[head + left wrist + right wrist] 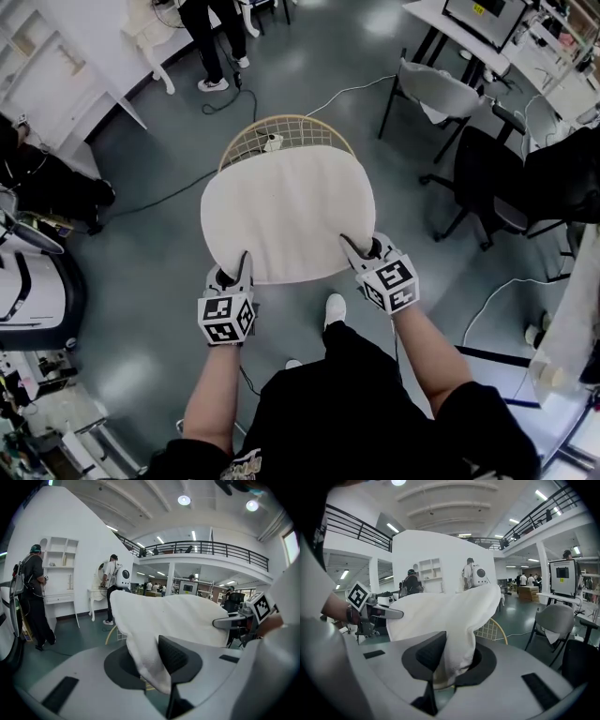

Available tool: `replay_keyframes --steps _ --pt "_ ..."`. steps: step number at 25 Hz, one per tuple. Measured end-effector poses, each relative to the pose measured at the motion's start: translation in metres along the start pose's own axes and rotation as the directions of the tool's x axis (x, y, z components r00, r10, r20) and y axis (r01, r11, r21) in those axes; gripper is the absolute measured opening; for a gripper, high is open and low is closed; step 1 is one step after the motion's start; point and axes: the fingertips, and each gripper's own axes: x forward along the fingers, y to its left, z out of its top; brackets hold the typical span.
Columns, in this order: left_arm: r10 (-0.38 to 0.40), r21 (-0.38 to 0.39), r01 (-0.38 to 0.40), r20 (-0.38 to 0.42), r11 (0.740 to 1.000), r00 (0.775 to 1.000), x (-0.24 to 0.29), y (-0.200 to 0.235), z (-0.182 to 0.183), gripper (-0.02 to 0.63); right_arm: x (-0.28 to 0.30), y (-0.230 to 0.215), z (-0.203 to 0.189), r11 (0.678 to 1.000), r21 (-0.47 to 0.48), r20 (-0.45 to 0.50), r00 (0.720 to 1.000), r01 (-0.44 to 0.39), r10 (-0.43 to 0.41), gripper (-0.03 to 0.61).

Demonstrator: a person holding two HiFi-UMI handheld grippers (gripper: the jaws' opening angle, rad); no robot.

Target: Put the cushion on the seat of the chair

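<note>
We find the left gripper (244,264) closed narrow on the near edge of the cushion (286,211), with fabric pinched between its pads. The right gripper (354,248) clamps the same edge likewise. The cushion is held flat over the wire chair (281,127), covering most of it; we cannot tell whether they touch. Each gripper's cube bears square black-and-white markers.

Bright, even indoor light, mostly from round ceiling lamps (184,499) and strip lights (392,528). The glossy floor (169,159) shows soft white glare patches in the head view. Both gripper views are heavy fisheye: black corners, bowed railing (211,545). The white cushion (286,211) isn't blown out, and shadows are pretty faint.
</note>
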Motion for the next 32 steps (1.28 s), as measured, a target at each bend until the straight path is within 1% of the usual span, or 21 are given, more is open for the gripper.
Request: replay_keyframes --steps 4,8,12,17,22,25,28,32 --pt "0.015 -0.003 -0.015 -0.022 1.0 1.0 0.037 -0.007 0.01 0.098 0.017 -0.037 -0.001 1.0 0.015 -0.014 1.0 -0.018 0.018 0.071" --pt "0.027 -0.001 -0.027 -0.034 1.0 0.999 0.068 -0.013 0.01 0.1 0.033 -0.067 -0.007 0.999 0.016 -0.024 0.999 -0.032 0.033 0.071" --pt "0.033 0.002 -0.033 -0.048 0.999 0.998 0.091 -0.006 0.003 0.1 0.052 -0.079 -0.017 0.999 0.025 -0.036 0.999 -0.033 0.034 0.071" --pt "0.032 0.003 -0.032 -0.067 0.999 0.997 0.114 0.014 -0.011 0.103 0.082 -0.085 -0.03 0.999 0.04 -0.059 0.998 -0.022 0.025 0.071" --pt "0.016 -0.014 -0.018 -0.099 1.0 0.995 0.14 0.043 -0.038 0.103 0.118 -0.081 -0.051 0.999 0.038 -0.091 0.996 -0.005 0.008 0.072" --pt "0.002 -0.026 -0.005 -0.123 1.0 0.992 0.163 0.057 -0.061 0.104 0.142 -0.085 -0.069 1.0 0.027 -0.12 0.993 0.011 -0.008 0.072" --pt "-0.013 -0.021 0.01 -0.148 1.0 0.989 0.189 0.066 -0.089 0.106 0.163 -0.093 -0.096 0.999 0.037 -0.14 0.99 0.034 -0.029 0.072" --pt "-0.038 -0.021 0.035 -0.184 0.999 0.982 0.227 0.074 -0.125 0.107 0.192 -0.108 -0.139 0.998 0.051 -0.178 0.984 0.04 -0.031 0.074"
